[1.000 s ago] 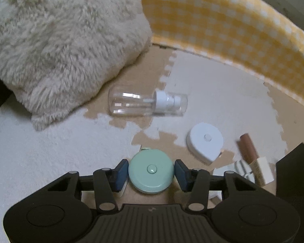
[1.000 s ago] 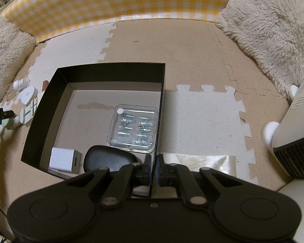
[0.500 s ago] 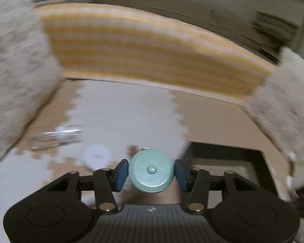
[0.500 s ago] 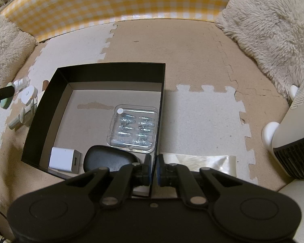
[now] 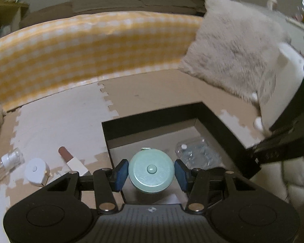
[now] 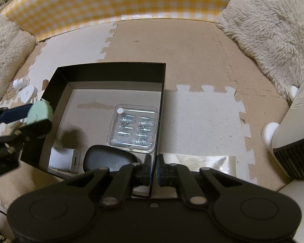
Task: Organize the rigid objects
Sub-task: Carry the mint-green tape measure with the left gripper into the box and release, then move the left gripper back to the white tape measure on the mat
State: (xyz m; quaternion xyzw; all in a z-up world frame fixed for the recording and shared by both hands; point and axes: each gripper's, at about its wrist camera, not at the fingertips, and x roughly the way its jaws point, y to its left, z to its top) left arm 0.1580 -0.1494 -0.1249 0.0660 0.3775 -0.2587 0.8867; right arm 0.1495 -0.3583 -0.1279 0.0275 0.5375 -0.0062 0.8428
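A floor of interlocking foam mats (image 6: pixel 202 121) in tan and white carries everything. A black open box (image 6: pixel 111 66) sits on it near the middle. Left of the box lie a clear spray bottle (image 5: pixel 7 162), a white round tape measure (image 5: pixel 35 171) and a brown-and-cream lipstick tube (image 5: pixel 71 159), close together. A shiny foil sheet (image 6: pixel 204 162) lies just right of the box's near corner. Fluffy cushions (image 6: pixel 273 30) rest at both far corners, a white appliance (image 6: pixel 293 137) at right

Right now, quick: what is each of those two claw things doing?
Left gripper: jaws shut on the green tape measure, above the black box.
Right gripper: jaws shut on the black box's near wall.
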